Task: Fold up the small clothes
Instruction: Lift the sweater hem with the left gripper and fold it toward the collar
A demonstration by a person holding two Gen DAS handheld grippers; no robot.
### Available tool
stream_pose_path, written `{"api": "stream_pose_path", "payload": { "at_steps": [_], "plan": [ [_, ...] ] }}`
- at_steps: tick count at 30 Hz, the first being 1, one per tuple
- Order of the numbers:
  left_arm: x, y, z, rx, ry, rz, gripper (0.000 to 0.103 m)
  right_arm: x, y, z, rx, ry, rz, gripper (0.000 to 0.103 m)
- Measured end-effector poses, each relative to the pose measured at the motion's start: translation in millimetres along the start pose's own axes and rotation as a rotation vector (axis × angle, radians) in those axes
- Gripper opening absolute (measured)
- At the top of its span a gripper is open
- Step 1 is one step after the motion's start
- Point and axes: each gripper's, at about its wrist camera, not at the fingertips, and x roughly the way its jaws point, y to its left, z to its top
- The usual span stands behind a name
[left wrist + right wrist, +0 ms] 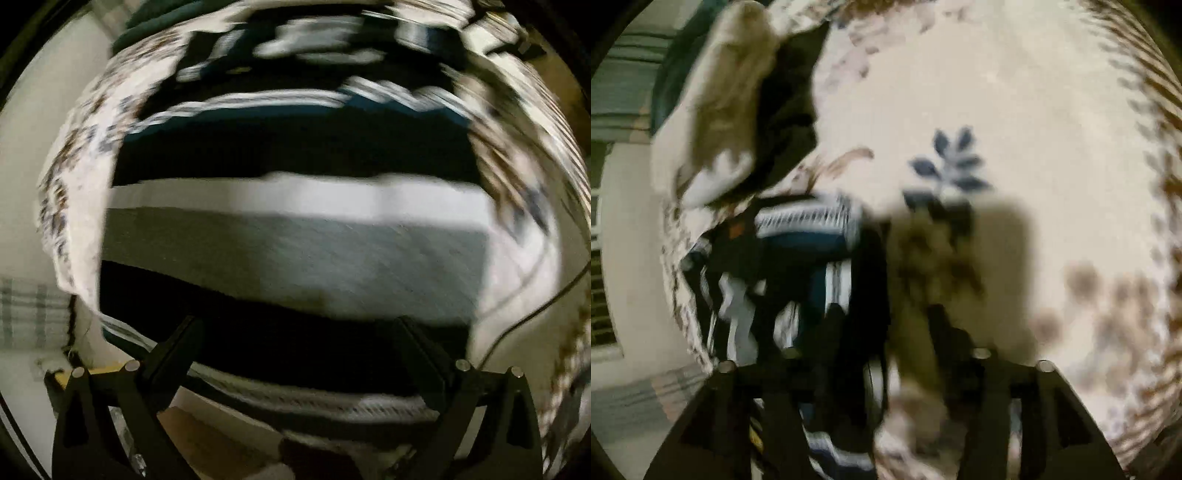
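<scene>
1. Both pictures are very blurry, so small things are hard to see.
2. The left tool [299,332] has its two black fingers [173,354] wide apart. Nothing is held between them.
3. Under and just past the left tool lies a big piece of clothing [295,236] with wide black, white and grey stripes. It lies spread out flat.
4. The clothing lies on a cream cloth [74,192] with small brown and blue leaf prints. I cannot tell if the cloth covers a bed or a table.
5. Far behind the striped clothing, more dark and white clothes [314,44] lie in a heap.
6. A thin dark cable [535,314] runs along the right side.
7. The right tool [882,325] is too blurry, so I cannot tell if its fingers are apart or together.
8. Just left of the right tool lies a pile of dark blue and white striped clothes [798,251].
9. Far to the left lies a brown and white sock [720,103], beside a black piece [786,110].
10. A dark blue leaf print [953,162] shows on the cream cloth past the right tool.
</scene>
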Motion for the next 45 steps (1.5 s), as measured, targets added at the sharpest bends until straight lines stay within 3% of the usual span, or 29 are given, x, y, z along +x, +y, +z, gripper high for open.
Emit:
{"api": "stream_pose_path", "payload": {
  "at_steps": [5, 8, 9, 10, 12, 13, 14, 15, 21, 22, 23, 24, 28, 31, 35, 36, 38, 40, 45],
  "plan": [
    [14, -59, -28, 0.111, 0.047, -0.113, 0.103, -30, -51, -76, 0.028, 0.064, -0.009, 0.052],
    [34, -96, -33, 0.19, 0.057, -0.122, 0.091, -23, -75, -101, 0.047, 0.113, -0.007, 0.052],
    [42, -109, -33, 0.224, 0.055, -0.106, 0.077, -19, -82, -105, 0.051, 0.124, -0.007, 0.052],
    [48, -118, -33, 0.254, 0.056, -0.093, 0.052, -14, -84, -106, 0.051, 0.131, 0.0, 0.052],
    [52, -129, -33, 0.289, 0.031, -0.064, 0.041, 2, -77, -107, 0.031, 0.147, 0.039, 0.052],
    [48, -129, -34, 0.288, 0.002, -0.072, 0.021, 10, -71, -108, 0.028, 0.159, 0.059, 0.052],
    [44, -130, -36, 0.288, -0.016, -0.059, 0.01, 24, -58, -107, 0.015, 0.178, 0.091, 0.052],
    [41, -128, -38, 0.295, -0.026, -0.044, 0.007, 37, -46, -107, 0.0, 0.2, 0.12, 0.052],
    [25, -109, -58, 0.316, -0.064, -0.044, 0.006, 95, 0, -112, 0.0, 0.209, 0.206, 0.053],
    [22, -107, -60, 0.325, -0.071, -0.043, 0.006, 99, 3, -112, 0.008, 0.201, 0.214, 0.047],
    [20, -108, -64, 0.336, -0.075, -0.044, 0.006, 104, 7, -116, 0.001, 0.192, 0.198, 0.013],
    [17, -108, -67, 0.344, -0.076, -0.048, 0.006, 105, 7, -118, 0.004, 0.193, 0.173, 0.007],
    [13, -112, -78, 0.36, -0.081, -0.057, 0.005, 88, 0, -135, -0.003, 0.13, 0.075, 0.005],
    [15, -114, -84, 0.363, -0.08, -0.063, 0.005, 81, -13, -143, 0.002, 0.131, 0.039, 0.004],
    [10, -103, -83, 0.352, -0.082, -0.072, 0.005, 81, -7, -131, -0.025, 0.19, 0.064, 0.008],
    [10, -100, -82, 0.346, -0.085, -0.075, 0.005, 75, -7, -124, -0.029, 0.194, 0.063, 0.013],
    [8, -98, -82, 0.339, -0.09, -0.079, 0.005, 53, -12, -110, -0.015, 0.157, 0.08, 0.044],
    [5, -98, -86, 0.329, -0.095, -0.085, 0.005, 28, -21, -92, 0.021, 0.067, 0.115, 0.055],
    [6, -98, -84, 0.324, -0.095, -0.092, 0.005, 7, -49, -22, 0.149, -0.042, 0.202, 0.06]
  ]
}}
